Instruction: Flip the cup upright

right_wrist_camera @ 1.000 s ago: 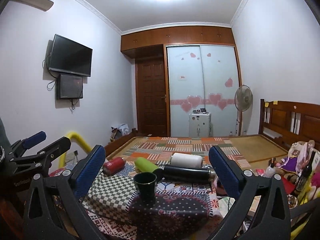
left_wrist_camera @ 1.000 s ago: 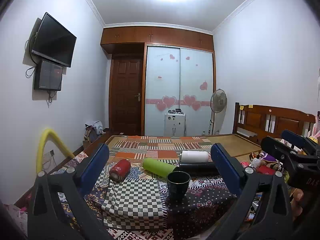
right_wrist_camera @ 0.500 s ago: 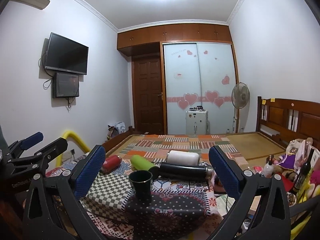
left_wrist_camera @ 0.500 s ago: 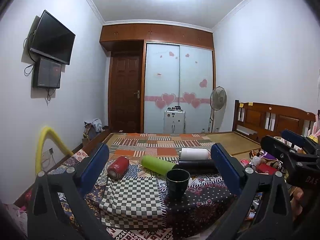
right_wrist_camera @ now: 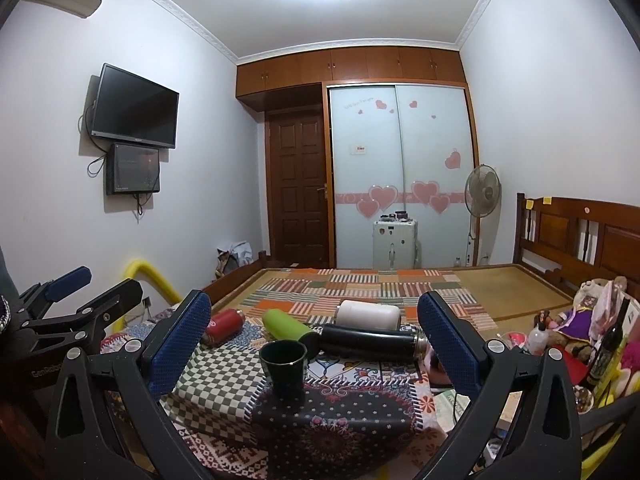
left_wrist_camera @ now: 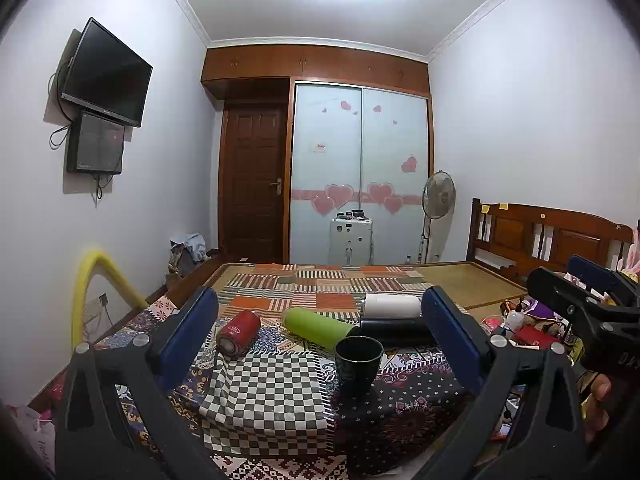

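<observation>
Right now, both of your grippers hover side by side above the near edge of a counter draped in patterned cloths (left_wrist_camera: 400, 404), and neither one holds anything. Your left gripper (left_wrist_camera: 320, 336) has its blue-padded fingers (left_wrist_camera: 188, 332) spread wide. Your right gripper (right_wrist_camera: 314, 338) is spread just as wide, with its blue pads (right_wrist_camera: 180, 344) well apart.

Directly ahead stands the dark green cup (left_wrist_camera: 359, 362), upright with its mouth facing up. It sits at the border between a checkered cloth (left_wrist_camera: 268, 396) and the dark floral cloth. From the left wrist view the cup lies between the fingers, nearer the right one; from the right wrist view it lies nearer the left one (right_wrist_camera: 285, 372). Nothing touches it.

Behind the cup, four bottles lie on their sides. A lime green bottle (left_wrist_camera: 316, 327) lies just beside the cup's far rim. A black flask (right_wrist_camera: 368, 342) lies to the right of that, and a white bottle (left_wrist_camera: 392, 307) lies behind the flask. A red bottle (left_wrist_camera: 239, 332) lies further left, apart from the others.

Beyond the counter stretches a bed with a patchwork blanket (left_wrist_camera: 320, 284). A wooden headboard (left_wrist_camera: 552, 236) stands at the right. On the far wall are a wooden door (left_wrist_camera: 254, 184) and a sliding wardrobe (left_wrist_camera: 360, 168) with pink heart stickers. A standing fan (left_wrist_camera: 438, 196) stands by the wardrobe, and a television (left_wrist_camera: 106, 74) hangs on the left wall.
</observation>
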Tool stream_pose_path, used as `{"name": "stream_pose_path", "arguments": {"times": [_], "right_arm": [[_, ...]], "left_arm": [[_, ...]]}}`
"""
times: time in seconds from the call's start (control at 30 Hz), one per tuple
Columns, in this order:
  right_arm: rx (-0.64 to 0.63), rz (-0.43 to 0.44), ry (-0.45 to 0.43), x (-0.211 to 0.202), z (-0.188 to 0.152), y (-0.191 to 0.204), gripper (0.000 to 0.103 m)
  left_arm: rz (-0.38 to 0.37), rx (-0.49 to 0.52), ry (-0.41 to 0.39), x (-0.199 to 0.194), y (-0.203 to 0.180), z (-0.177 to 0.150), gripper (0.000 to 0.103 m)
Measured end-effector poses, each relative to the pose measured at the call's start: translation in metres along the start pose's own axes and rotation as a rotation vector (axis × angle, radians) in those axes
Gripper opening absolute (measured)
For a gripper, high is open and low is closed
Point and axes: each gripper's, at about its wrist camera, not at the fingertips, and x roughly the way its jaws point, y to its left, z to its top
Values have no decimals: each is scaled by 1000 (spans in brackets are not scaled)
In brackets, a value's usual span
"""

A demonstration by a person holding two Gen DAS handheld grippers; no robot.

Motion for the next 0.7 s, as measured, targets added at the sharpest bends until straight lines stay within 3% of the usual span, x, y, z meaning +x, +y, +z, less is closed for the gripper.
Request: {"name": "stream_pose_path", "arguments": {"times": [0.7], "right_arm": [[-2,2,1,0,1,1,103]], "left_arm": [[-20,-3,12,3,2,-1,103]]}}
